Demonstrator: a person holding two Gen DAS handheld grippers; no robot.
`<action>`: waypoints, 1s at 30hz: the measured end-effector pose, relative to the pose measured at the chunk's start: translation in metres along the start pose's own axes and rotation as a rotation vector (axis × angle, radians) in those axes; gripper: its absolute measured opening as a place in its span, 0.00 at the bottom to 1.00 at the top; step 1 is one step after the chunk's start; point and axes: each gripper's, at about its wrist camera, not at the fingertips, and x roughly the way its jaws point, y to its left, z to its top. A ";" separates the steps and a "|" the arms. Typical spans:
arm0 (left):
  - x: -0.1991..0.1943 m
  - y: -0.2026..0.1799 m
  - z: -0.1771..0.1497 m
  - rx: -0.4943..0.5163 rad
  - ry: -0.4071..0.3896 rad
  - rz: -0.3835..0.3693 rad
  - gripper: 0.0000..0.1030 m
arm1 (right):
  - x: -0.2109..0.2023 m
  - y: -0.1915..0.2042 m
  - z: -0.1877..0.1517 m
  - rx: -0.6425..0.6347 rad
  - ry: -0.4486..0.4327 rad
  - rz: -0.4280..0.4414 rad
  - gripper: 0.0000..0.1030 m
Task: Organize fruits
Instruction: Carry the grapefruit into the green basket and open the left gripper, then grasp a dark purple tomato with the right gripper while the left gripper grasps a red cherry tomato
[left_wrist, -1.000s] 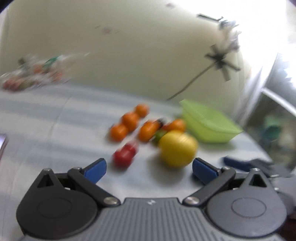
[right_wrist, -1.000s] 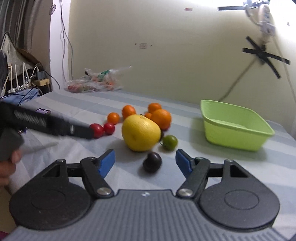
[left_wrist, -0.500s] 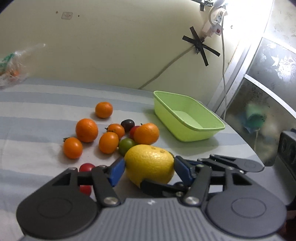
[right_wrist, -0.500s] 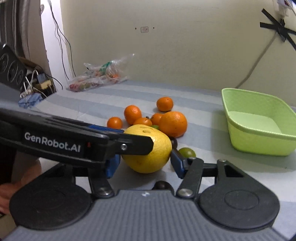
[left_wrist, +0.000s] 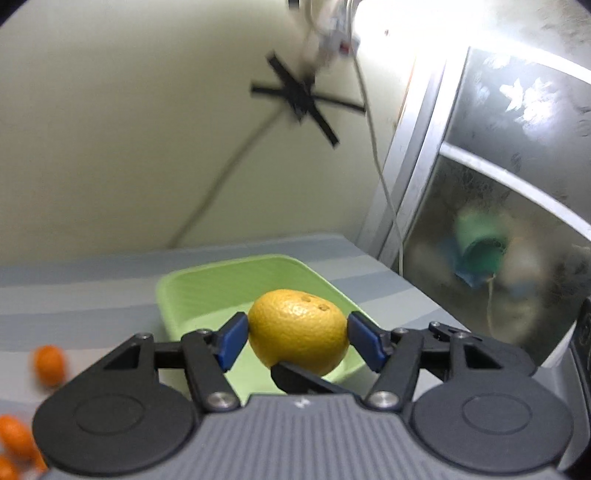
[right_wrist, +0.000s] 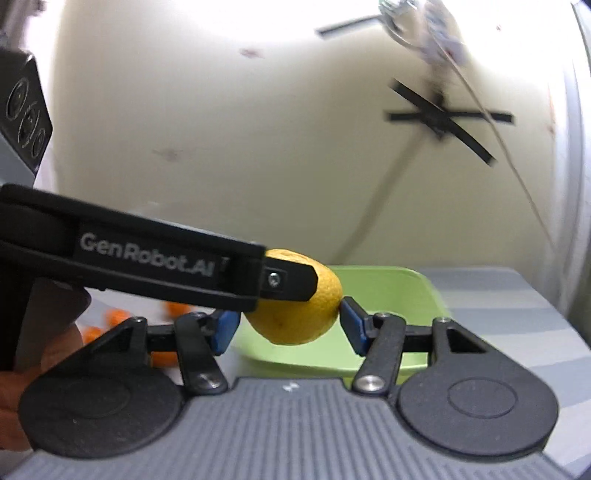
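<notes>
Above the green tub (left_wrist: 236, 284), both tools grip the yellow citrus (left_wrist: 298, 331): left tool (left_wrist: 295, 341), right tool (right_wrist: 286, 326). Only the right view shows the left tool's arm crossing; oranges (left_wrist: 50, 363) lie on the striped surface (left_wrist: 74, 295).

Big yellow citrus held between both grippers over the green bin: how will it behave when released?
The yellow citrus is rounded, so it will likely roll once dropped into the green bin. It looks rigid: the left gripper and right gripper leave no visible dents. It dwarfs the small orange fruits, so it is probably fairly heavy.
</notes>
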 end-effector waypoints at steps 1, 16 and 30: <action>0.016 0.000 0.000 -0.019 0.028 -0.007 0.59 | 0.008 -0.008 -0.001 0.003 0.024 -0.016 0.60; -0.024 -0.003 -0.014 -0.084 0.004 -0.016 0.70 | -0.005 -0.041 -0.010 0.117 -0.046 0.005 0.64; -0.231 0.106 -0.138 -0.308 -0.166 0.403 0.69 | -0.063 0.064 -0.058 0.105 0.014 0.298 0.57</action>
